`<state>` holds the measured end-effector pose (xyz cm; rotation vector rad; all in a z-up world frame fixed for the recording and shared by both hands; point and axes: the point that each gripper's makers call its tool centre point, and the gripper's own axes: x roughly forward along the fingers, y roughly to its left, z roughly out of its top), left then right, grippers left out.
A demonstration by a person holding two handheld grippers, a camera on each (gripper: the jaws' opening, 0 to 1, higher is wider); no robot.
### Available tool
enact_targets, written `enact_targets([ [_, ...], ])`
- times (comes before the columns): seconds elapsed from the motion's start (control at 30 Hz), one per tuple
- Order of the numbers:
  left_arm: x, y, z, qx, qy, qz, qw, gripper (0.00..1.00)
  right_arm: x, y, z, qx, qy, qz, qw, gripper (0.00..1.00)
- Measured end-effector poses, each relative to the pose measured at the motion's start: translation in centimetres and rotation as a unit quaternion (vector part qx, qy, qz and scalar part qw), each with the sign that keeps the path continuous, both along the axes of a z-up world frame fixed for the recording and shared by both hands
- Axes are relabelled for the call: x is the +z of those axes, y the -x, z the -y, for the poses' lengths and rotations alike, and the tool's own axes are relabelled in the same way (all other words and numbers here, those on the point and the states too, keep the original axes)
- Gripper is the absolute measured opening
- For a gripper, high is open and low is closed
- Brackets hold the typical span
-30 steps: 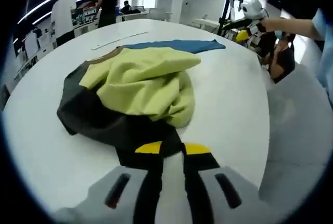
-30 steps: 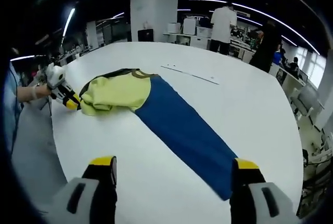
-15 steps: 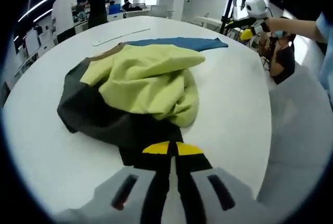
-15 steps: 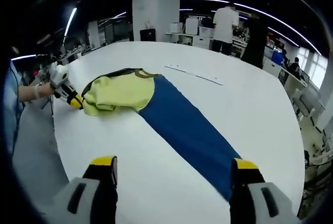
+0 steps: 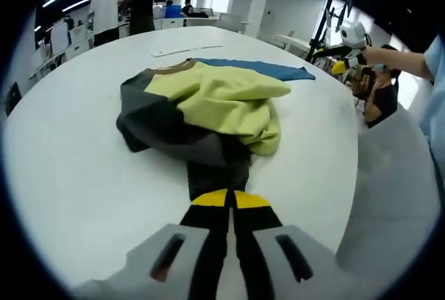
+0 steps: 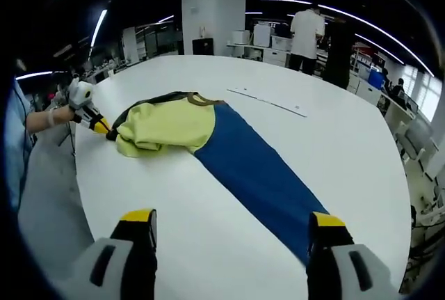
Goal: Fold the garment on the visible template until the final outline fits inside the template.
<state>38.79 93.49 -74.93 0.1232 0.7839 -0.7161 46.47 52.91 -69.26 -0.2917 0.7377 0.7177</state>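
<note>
Item one — garment (image 5: pixel 208 112), a soft multi-panel piece in yellow-green, dark grey-black and blue. It lies on the white round table (image 5: pixel 69 175), bunched at one end and stretched out flat at the other. In the left gripper view the yellow-green part sits heaped over the dark part; the blue panel (image 6: pixel 257 175) runs away from the heap as a long flat strip, seen best in the right gripper view.

Item two — my left gripper (image 5: pixel 224 200). Jaws pressed together on a dark tail of the garment, at the near end of the heap.

Item three — my right gripper (image 6: pixel 233 227). Jaws wide apart, holding nothing, poised above the table near the far end of the blue strip; one yellow-tipped jaw stands close by the strip's corner.

Item four — a thin pale strip or line (image 6: pixel 268 101) on the table beyond the cloth (possibly a template mark; I cannot tell).

Handling, as I judge it: light, limp cloth with no stiffness. It will drape and drag along the table when pulled, and layers may slide over one another. Best taken at an edge or corner, pinching a single layer; the free corner of the blue strip looks the natural hold for my right jaws.

Background: people and desks, well apart.
</note>
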Motion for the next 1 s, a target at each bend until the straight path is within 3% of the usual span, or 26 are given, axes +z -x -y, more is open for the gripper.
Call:
enact_targets([
  [0.2, 0.8, 0.6, -4.1, 0.001, -0.050, 0.009, 0.9987, 0.00, -0.1, 0.2, -0.5, 0.004, -0.001, -0.004, 1.0000, 0.90],
  [0.27, 1.0, 0.5, -6.2, 0.000, -0.081, 0.010, 0.9967, 0.00, -0.1, 0.2, -0.6, 0.006, 0.001, -0.004, 1.0000, 0.90],
  [0.47, 1.7, -0.4, -10.0, 0.001, -0.113, 0.012, 0.9936, 0.00, 0.1, 0.3, -0.6, 0.006, 0.000, -0.005, 1.0000, 0.90],
  [0.77, 0.6, -1.2, -16.1, 0.016, -0.153, -0.018, 0.9880, 0.00, 0.1, 0.7, -0.4, 0.006, 0.009, -0.011, 0.9999, 0.90],
  [1.0, -0.3, -1.6, -19.6, 0.017, -0.181, -0.037, 0.9827, 0.00, -0.2, 0.9, -0.2, 0.004, 0.013, -0.018, 0.9997, 0.90],
])
